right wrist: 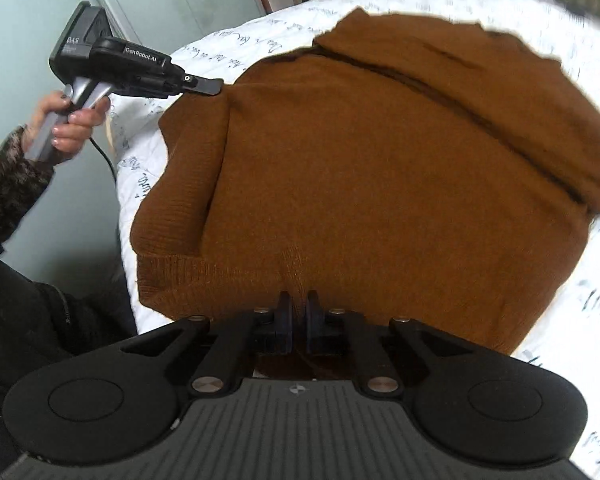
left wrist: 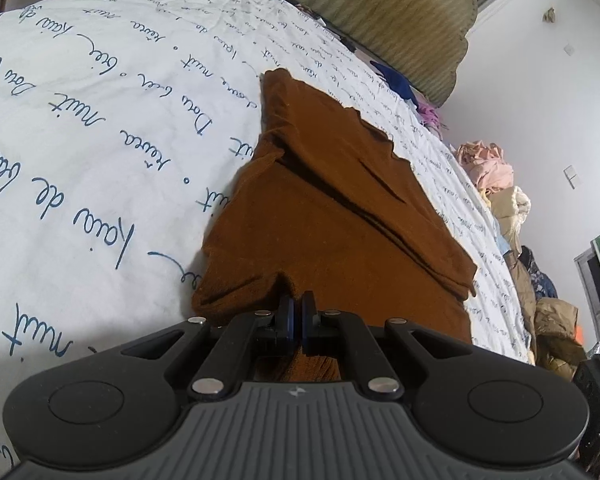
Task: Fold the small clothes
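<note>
Bed with white sheet (left wrist: 100,128) printed in blue script, olive headboard (left wrist: 400,12) behind, heaps of clothes (left wrist: 496,176) along far edge. Brown knit garment (left wrist: 320,208) lies part-folded across sheet, one layer turned over top. Left gripper (left wrist: 298,308) clenched on garment's near edge, cloth pinched between pads. Right gripper (right wrist: 298,312) nipping ribbed hem, small ridge of knit between almost-closed fingers. Person's hand (right wrist: 66,120) grasps left tool's handle.

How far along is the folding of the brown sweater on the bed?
Partly done: a section of the brown sweater already lies folded over along its far side. In hand: the left tool and right tool each pinch its near edge. Left: carrying that edge over and flattening it on the printed bedsheet.
</note>
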